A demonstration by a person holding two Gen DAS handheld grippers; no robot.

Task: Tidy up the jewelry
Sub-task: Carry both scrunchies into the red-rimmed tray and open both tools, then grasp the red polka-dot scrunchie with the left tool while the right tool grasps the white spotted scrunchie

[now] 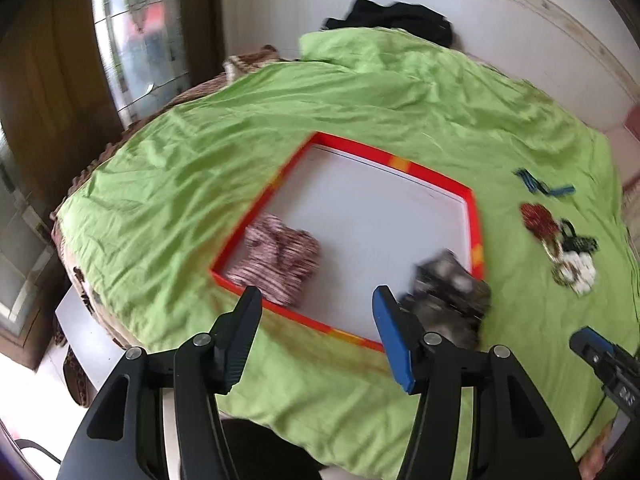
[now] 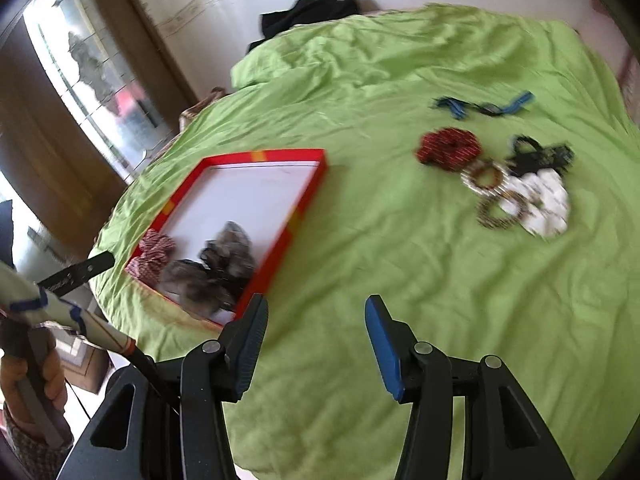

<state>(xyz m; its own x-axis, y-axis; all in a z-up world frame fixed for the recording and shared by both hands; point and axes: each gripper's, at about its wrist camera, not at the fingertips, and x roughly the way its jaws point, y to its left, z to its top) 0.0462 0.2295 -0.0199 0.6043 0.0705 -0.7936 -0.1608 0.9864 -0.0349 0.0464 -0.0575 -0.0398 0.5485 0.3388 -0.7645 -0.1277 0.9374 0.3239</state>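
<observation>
a: both tongs?
b: left tongs [image 1: 316, 296] and right tongs [image 2: 316, 306] released.
a: scrunchies?
b: two in the tray [image 1: 476, 216] ahead of the left; pile [image 2: 496, 176] ahead-right of the right.

We can read no text, label, brand or number here. The dark body of the right gripper [image 1: 618, 380], at the edge of the left wrist view, carries pale characters, and the black part of the left gripper [image 2: 76, 274], seen from the right wrist, bears small white lettering, but both are too blurred to make out. The red tray [image 2: 304, 196] shows only plain yellow patches.
</observation>
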